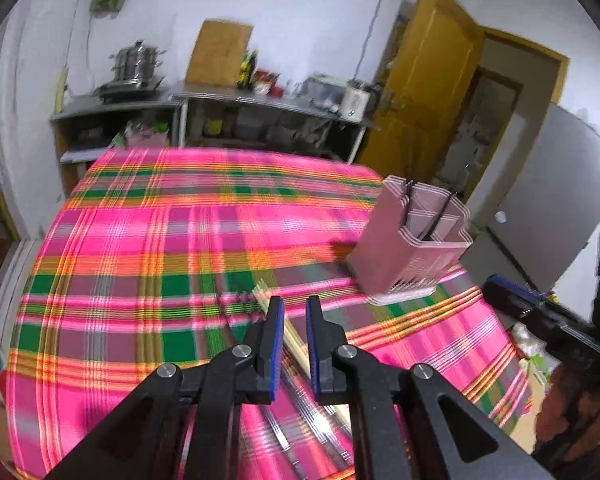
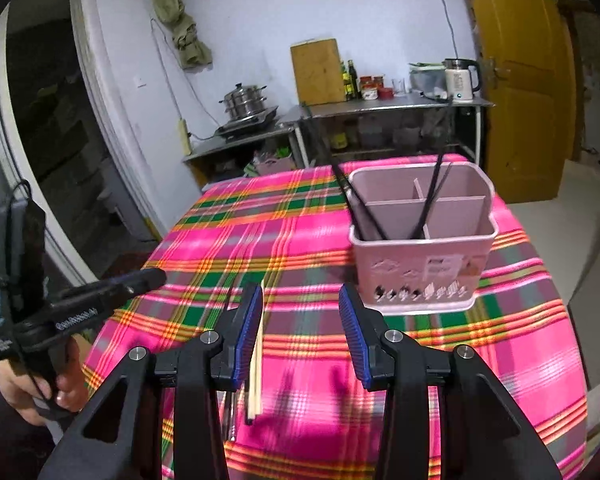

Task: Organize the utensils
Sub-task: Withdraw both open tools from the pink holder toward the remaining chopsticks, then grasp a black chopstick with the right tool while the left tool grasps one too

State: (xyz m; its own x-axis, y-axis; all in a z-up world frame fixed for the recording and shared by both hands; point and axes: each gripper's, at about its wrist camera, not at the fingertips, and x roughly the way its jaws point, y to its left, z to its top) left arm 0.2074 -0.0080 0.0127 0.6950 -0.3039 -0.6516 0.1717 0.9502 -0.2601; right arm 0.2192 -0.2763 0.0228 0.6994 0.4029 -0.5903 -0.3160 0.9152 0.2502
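A pink utensil holder [image 2: 422, 240] with several compartments stands on the plaid tablecloth and holds black chopsticks [image 2: 430, 200]; it also shows in the left wrist view [image 1: 412, 248] at the right. Pale wooden chopsticks [image 2: 257, 360] lie on the cloth beside my right gripper's left finger. My right gripper [image 2: 300, 300] is open and empty, just left of the holder. My left gripper [image 1: 294, 308] is open, jaws narrowly apart, above wooden chopsticks [image 1: 296, 344] and metal utensils [image 1: 300, 396] lying on the cloth. The left view is blurred.
The pink plaid table [image 2: 520, 340] drops off at its right and near edges. The left gripper's body [image 2: 80, 308] shows at the left of the right wrist view. Steel shelves with a pot [image 2: 244, 100], a kettle [image 2: 460, 78] and a yellow door [image 2: 520, 80] stand behind.
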